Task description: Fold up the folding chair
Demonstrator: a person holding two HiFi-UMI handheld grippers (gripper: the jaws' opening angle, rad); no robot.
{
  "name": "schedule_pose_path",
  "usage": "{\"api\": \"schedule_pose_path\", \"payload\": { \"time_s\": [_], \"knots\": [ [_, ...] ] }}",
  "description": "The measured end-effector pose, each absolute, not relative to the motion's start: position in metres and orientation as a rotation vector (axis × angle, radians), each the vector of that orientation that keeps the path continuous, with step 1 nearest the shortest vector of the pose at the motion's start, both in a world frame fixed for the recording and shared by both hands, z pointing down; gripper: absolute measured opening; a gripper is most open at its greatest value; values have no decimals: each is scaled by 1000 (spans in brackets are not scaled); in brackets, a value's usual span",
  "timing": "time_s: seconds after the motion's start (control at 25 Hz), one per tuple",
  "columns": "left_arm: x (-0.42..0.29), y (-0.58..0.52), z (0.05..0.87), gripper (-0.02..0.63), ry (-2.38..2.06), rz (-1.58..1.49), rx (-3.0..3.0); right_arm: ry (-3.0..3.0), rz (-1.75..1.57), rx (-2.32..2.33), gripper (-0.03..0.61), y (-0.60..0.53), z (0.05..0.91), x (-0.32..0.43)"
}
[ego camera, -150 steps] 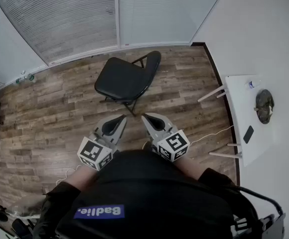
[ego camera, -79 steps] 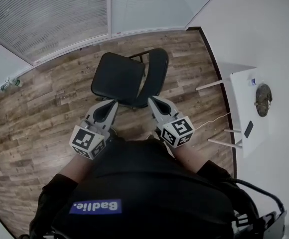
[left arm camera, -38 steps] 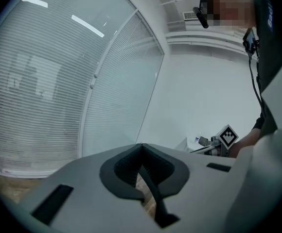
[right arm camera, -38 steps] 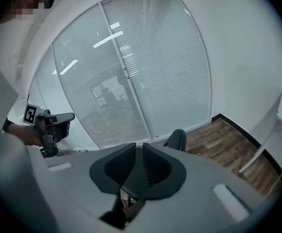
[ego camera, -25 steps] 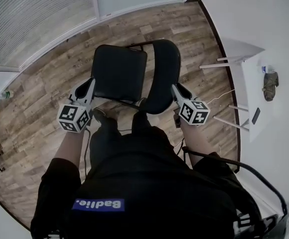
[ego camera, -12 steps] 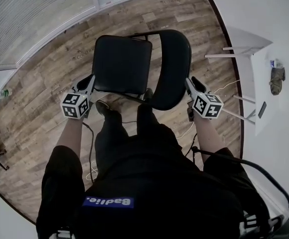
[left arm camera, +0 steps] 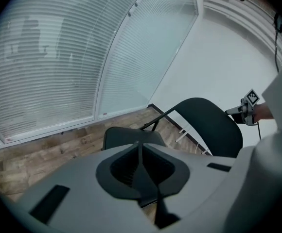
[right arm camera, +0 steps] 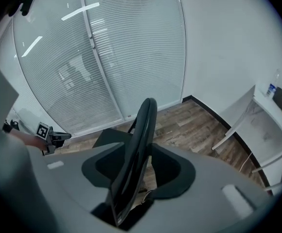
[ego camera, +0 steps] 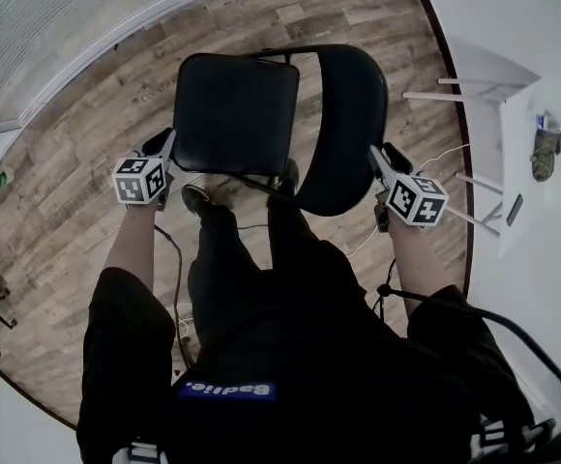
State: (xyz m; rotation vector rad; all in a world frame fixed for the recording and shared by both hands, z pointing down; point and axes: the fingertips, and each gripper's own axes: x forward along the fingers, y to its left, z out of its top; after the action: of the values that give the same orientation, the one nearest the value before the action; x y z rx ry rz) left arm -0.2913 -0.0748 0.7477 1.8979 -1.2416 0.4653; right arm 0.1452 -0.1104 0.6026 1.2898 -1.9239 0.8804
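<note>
Both my grippers flank the folding chair (ego camera: pixel 234 114): my left gripper (ego camera: pixel 162 148), clenched on nothing, is just beside its left side; my right gripper (ego camera: pixel 385 155), jaws just opened wider, straddles its backrest (ego camera: pixel 343 129) edge, nearer.

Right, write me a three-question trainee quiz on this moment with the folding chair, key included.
1. True or false: the left gripper is shut on the edge of the seat.
2. What stands between the jaws of the right gripper? A) the backrest B) a table leg C) a floor cable
3. In one word: has the seat been folded up against the backrest yet?

Key:
1. False. Its jaws are together with nothing between them, and the seat lies ahead of it.
2. A. The backrest's edge runs between the parted jaws.
3. No. The seat is still down.
</note>
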Motion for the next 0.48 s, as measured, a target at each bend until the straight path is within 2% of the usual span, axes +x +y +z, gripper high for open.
{"api": "schedule_pose_path", "payload": {
  "time_s": [0.32,0.48],
  "knots": [
    [-316,-78,822,13,-1229,525,1784,-1891,864,1256,189,-127,619,146],
    [-322,-80,858,72,-1206,512,1739,-1900,839,1204,193,-132,626,138]
  ]
}}
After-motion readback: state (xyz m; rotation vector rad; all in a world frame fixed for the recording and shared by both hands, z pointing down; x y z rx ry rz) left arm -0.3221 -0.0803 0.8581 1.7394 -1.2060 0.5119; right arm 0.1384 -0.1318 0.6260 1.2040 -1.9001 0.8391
